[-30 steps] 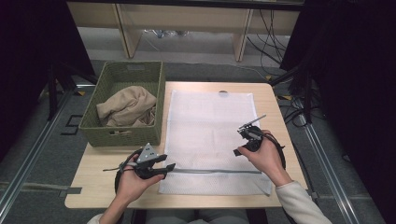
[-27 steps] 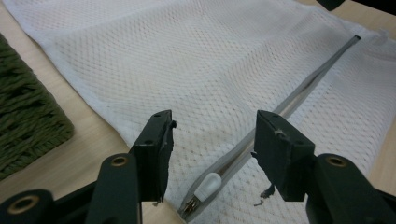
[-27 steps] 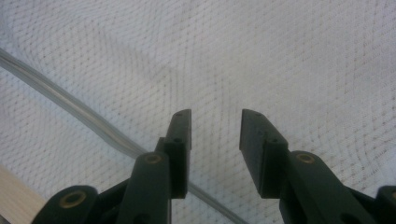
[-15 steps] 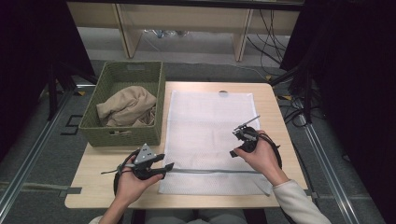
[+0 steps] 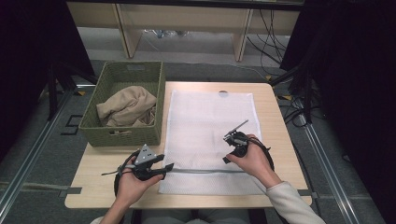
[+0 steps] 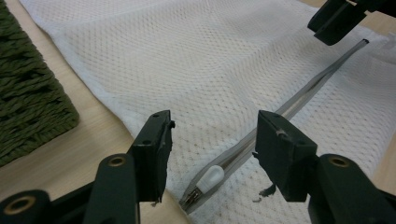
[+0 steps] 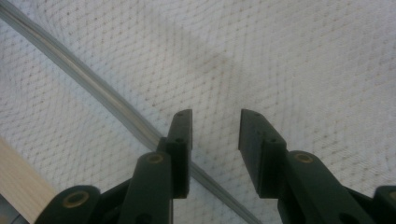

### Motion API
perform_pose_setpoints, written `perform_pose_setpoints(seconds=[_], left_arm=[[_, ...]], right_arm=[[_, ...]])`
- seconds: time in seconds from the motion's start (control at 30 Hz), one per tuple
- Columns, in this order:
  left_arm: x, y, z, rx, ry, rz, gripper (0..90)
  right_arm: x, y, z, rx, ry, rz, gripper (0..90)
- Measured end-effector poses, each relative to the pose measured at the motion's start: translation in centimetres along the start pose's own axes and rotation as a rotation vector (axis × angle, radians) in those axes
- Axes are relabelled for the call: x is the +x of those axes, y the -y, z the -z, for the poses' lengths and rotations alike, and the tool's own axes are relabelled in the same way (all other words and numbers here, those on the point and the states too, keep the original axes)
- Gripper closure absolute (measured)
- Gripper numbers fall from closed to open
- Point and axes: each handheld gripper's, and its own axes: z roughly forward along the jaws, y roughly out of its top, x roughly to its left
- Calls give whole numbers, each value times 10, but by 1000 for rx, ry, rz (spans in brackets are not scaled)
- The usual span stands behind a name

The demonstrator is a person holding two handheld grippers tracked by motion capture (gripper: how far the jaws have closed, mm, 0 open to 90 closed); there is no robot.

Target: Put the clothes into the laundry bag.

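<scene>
A white mesh laundry bag [image 5: 210, 126] lies flat on the wooden table, with a grey zipper [image 5: 201, 171] running along its near edge. My left gripper [image 5: 169, 167] rests at the zipper's left end. In the left gripper view its jaws [image 6: 212, 135] stand open on either side of the white zipper pull [image 6: 211, 177], without pressing it. My right gripper [image 5: 225, 160] hangs over the bag just beyond the zipper, pointing down. In the right gripper view it [image 7: 215, 126] is open, with mesh [image 7: 280, 60] under it and the zipper [image 7: 93, 86] passing beneath its left jaw.
A green woven basket [image 5: 93, 128] holding a beige cloth [image 5: 126, 105] stands on the table's left, close to the bag's left edge. Bare table [image 5: 275, 121] shows to the right of the bag. Desk legs and cables lie on the floor beyond.
My right gripper has moved left and down, closer to the zipper. The left gripper has stayed at the zipper's left end.
</scene>
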Motion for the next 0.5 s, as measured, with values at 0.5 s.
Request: perform_pose_setpoints(seconds=[0.5], left_arm=[[1,1,-3,10,13,-12,458]], right_arm=[[26,-12,-27,69,-14,120,645]])
